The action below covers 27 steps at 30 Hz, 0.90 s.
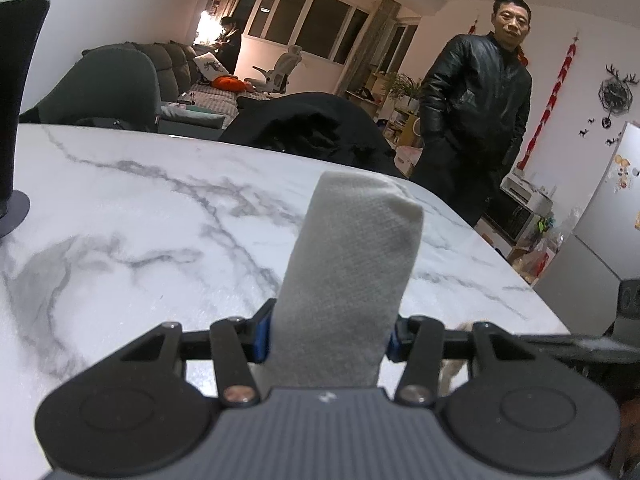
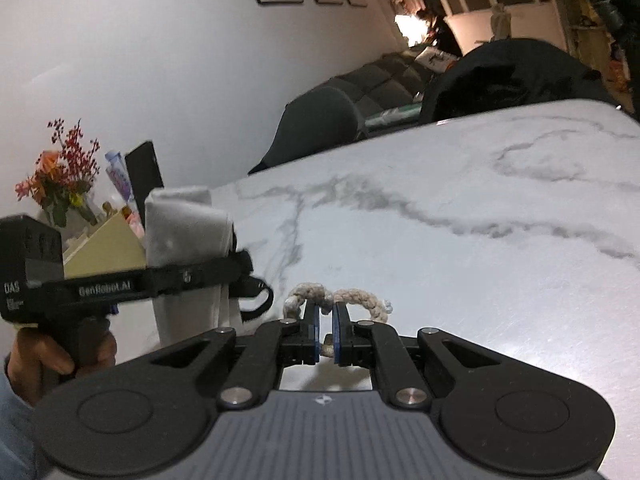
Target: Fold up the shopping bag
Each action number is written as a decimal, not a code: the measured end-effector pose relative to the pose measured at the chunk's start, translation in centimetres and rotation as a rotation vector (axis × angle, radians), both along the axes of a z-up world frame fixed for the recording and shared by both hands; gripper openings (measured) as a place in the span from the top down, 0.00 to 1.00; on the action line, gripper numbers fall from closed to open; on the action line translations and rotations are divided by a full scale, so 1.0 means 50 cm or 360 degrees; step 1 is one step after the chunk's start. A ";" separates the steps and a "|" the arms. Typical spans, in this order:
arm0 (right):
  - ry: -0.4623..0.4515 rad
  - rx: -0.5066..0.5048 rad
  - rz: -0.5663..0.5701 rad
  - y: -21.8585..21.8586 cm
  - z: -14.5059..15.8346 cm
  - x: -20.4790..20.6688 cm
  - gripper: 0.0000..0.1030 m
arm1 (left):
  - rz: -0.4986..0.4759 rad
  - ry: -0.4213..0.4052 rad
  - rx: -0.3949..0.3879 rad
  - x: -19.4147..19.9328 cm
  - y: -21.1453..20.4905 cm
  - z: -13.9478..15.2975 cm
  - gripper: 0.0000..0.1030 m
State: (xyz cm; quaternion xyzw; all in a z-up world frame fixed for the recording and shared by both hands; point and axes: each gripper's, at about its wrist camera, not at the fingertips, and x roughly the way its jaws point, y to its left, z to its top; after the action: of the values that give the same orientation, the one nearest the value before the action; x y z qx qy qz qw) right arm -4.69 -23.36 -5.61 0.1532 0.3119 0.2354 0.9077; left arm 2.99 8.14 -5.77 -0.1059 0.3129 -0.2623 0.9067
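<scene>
**Bag folded to a narrow bundle, rope handles still loose**

We hold the shopping bag (image 1: pixel 348 276) in our left gripper (image 1: pixel 330 330), whose jaws are partly closed on the lower part of a tight, narrow bundle of white textured fabric. The bundle stands up between the blue pads (image 1: pixel 262 334) and rises above the marbled surface (image 1: pixel 120 216); from the left wrist view we cannot tell whether its bottom end rests on the surface or hangs clear.

Our right gripper (image 2: pixel 327 320) has its jaws nearly together, pinching a braided rope handle (image 2: pixel 352 298). Loops of the rope stick out on both sides of the pads, just above the surface. In the right wrist view the left gripper sits to the left with the white bundle upright in it, and a hand (image 2: pixel 48 356) grips its handle below.

We judge the main folding to be largely done: the bag body is already gathered into a compact roll rather than lying open. What seems left is dealing with the handles, tucking or wrapping them against the bundle, and setting the finished bag down on the surface. Whether the rope in the right jaws joins this bundle we cannot see directly, as the link is hidden.

A person in a dark jacket (image 1: pixel 476 120) stands beyond the far edge of the surface.
</scene>
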 end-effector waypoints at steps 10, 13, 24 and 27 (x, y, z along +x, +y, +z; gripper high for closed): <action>-0.0250 0.0050 0.0040 0.019 0.096 -0.017 0.92 | -0.0074 0.0032 -0.0026 -0.004 -0.024 -0.001 0.54; -0.0340 -0.0027 0.0114 0.042 0.154 -0.024 0.92 | -0.0098 0.0077 -0.0100 -0.012 -0.030 -0.004 0.54; -0.0314 -0.0334 0.0254 0.142 0.192 -0.025 0.82 | 0.0051 0.0119 -0.0231 -0.024 -0.037 -0.015 0.55; -0.0261 -0.0296 0.0230 0.145 0.178 -0.021 0.82 | 0.0101 0.0041 -0.0127 -0.037 -0.047 -0.008 0.55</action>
State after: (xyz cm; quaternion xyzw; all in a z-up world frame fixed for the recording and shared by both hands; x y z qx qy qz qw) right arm -5.74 -16.10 3.30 0.0258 0.2674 0.2820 0.9210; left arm 1.16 5.80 -6.15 -0.1552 0.3104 -0.2443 0.9055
